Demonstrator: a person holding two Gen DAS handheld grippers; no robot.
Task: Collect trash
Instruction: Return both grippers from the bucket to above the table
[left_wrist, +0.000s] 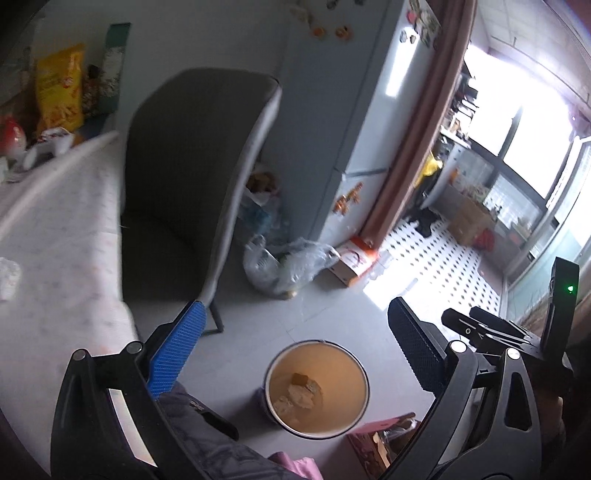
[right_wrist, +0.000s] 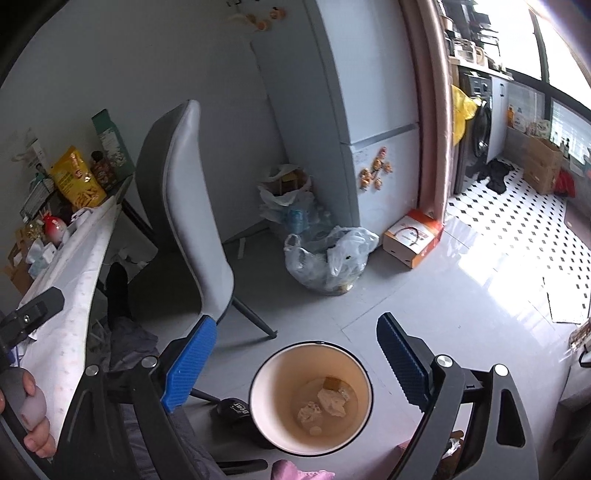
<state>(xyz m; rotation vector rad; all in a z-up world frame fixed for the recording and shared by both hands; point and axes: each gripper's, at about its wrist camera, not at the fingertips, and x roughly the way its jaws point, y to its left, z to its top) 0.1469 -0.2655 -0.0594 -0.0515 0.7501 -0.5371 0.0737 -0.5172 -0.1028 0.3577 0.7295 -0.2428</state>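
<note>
Currently, my inventory, left to right. Table (left_wrist: 55, 221), near left: pale cloth, one crumpled white scrap (left_wrist: 8, 277) at its edge, seen only by the left wrist camera; I judge it light, soft and crushable, best pinched across its bulk. Left gripper (left_wrist: 291, 350): jaws spread wide, nothing between them. Chair (right_wrist: 192, 206): grey, beside the table. Waste bin (right_wrist: 309, 397): on the floor, centre near, holding a few crumpled paper wads (right_wrist: 321, 404); light, already deposited. Clear plastic bag (right_wrist: 328, 258): farther back by the fridge (right_wrist: 369, 110), limp, slippery, take by its knotted handles. Right gripper (right_wrist: 295, 354): jaws likewise released, empty, above the bin. Right camera alone shows my left hand (right_wrist: 33, 417) on its gripper handle.
</note>
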